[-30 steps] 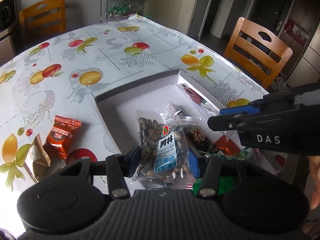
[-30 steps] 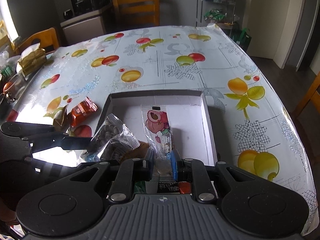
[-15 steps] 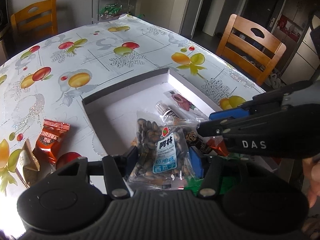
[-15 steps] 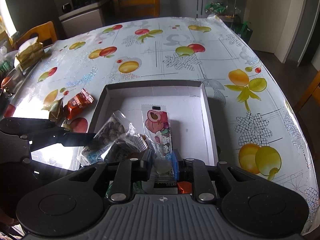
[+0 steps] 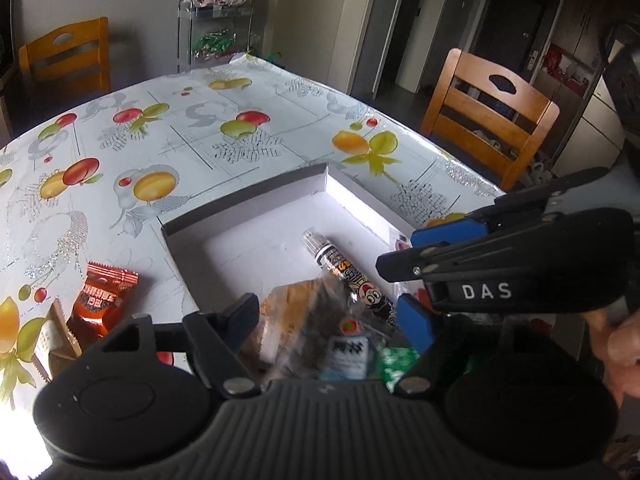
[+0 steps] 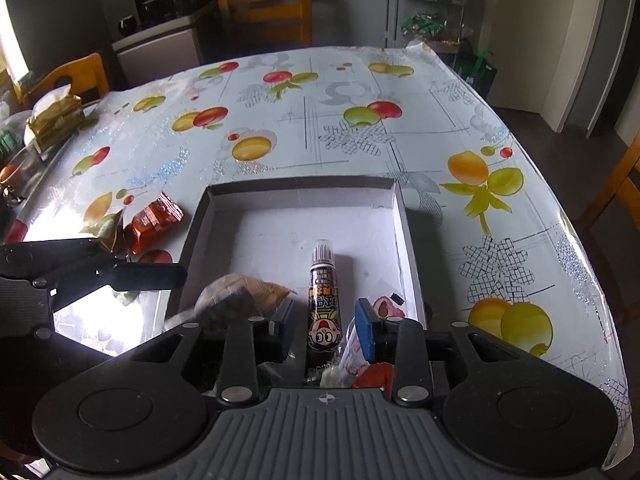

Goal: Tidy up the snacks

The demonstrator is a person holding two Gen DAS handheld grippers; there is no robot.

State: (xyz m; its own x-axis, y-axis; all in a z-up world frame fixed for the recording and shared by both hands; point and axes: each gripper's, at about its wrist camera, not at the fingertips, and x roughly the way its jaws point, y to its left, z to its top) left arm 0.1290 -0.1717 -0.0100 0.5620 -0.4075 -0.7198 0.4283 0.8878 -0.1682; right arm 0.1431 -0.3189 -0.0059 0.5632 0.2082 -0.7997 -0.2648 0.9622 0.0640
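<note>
A shallow white box (image 6: 400, 216) is seen on the fruit-print tablecloth (image 6: 360, 92), with several snacks gathered at its near end. The left gripper (image 5: 328, 316) is held over that near end with its jaws spread apart, and a blurred clear packet of seeds (image 5: 344, 344) is seen loose between them, not pinched. The right gripper (image 6: 325, 316) is likewise released, its fingers set wide on either side of a dark stick-shaped snack (image 6: 323, 304) that is laid flat on the box floor, pointing toward the far wall. A pink-printed sachet (image 6: 386, 307) is found just beside the right gripper's blue finger, against the box's right wall. A tan crinkled packet (image 6: 244, 292) is seen near the box's left wall. An orange-red wrapped snack (image 6: 154, 220) and a tan one (image 5: 48, 340) are left outside the box on the tablecloth.
</note>
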